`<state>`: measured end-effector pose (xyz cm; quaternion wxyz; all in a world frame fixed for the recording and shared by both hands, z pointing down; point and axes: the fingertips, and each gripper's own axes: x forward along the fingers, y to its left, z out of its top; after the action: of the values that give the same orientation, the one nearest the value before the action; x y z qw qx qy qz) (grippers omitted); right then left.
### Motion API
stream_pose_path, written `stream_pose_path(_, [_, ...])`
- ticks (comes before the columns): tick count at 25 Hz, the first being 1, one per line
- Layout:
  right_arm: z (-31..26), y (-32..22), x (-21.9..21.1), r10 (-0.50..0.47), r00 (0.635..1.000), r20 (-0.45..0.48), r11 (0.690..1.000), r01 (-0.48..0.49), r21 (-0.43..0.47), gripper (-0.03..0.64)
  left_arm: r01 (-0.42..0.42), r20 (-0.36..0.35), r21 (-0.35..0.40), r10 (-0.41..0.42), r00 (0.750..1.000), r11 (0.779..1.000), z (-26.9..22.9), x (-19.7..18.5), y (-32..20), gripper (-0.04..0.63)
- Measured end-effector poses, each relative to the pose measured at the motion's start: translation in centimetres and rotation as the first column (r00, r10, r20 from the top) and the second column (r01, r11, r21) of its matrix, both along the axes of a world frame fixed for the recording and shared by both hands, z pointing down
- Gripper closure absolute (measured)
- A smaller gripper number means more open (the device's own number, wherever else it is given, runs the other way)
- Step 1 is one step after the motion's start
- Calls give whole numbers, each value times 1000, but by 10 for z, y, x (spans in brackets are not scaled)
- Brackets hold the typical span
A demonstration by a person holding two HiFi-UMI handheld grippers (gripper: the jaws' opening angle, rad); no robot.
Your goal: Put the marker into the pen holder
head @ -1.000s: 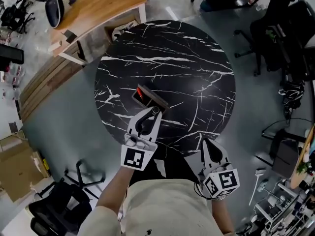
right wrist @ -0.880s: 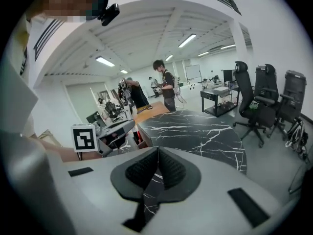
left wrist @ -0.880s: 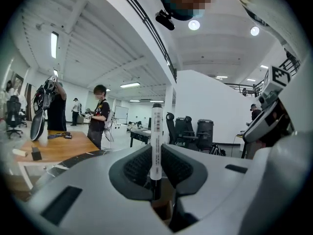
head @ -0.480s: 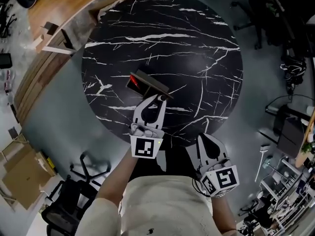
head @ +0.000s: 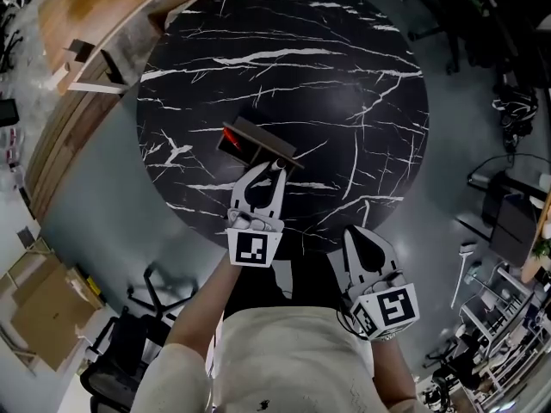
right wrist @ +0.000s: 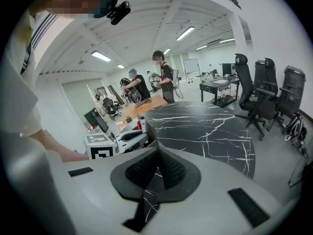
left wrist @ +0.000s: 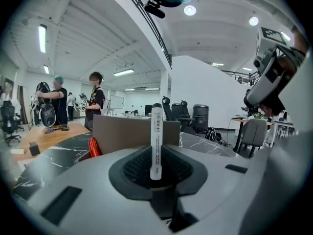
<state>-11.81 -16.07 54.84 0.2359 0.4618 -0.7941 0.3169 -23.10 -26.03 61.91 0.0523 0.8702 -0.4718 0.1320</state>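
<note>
We are holding our left gripper out in front of us, its jaws squeezing the marker, and we are holding our right gripper back near our body, its jaws pressed together.

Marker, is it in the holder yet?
Out. The left gripper is shut on the marker, which stands upright, with the holder just beyond it.

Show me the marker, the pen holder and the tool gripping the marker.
marker (left wrist: 156, 136), left gripper view, on its white barrel.
pen holder (left wrist: 122, 133), left gripper view, on its flat near wall.
left gripper (head: 274, 169), head view, between its fingertips, shut on the marker.
</note>
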Motion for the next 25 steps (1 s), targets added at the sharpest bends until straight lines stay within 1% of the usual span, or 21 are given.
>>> stream_pose_path(5, [3, 1, -1, -7, 1000, 2, 1000, 8, -5, 600, 31, 7, -22, -31, 1000, 999, 12, -1, 0, 529])
stream_pose_path(11, [7, 0, -1, -13, 1000, 6, 1000, 13, -7, 600, -6, 28, -24, 6, 1000, 1000, 13, 1, 7, 528])
stream_pose_path(17, [1, -1, -6, -20, 1000, 17, 1000, 20, 12, 600, 2, 47, -2, -2, 999, 1000, -2, -3, 7, 528])
stream_pose_path(20, [-7, -4, -12, -31, 999, 22, 999, 30, 32, 600, 36, 64, 11, -37, 997, 999, -17, -12, 7, 528])
stream_pose_path(21, [-11, -5, -14, -35, 999, 24, 999, 34, 41, 600, 63, 45, 10, -63, 997, 998, -24, -16, 8, 529])
stream_pose_path(23, [-21, -7, -19, -40, 999, 29, 997, 38, 65, 600, 110, -17, 13, -110, 994, 994, -46, -23, 9, 536])
stream_pose_path(25, [-33, -10, -23, -39, 999, 37, 995, 35, 93, 600, 94, -4, 43, -94, 996, 995, -70, -29, 11, 574])
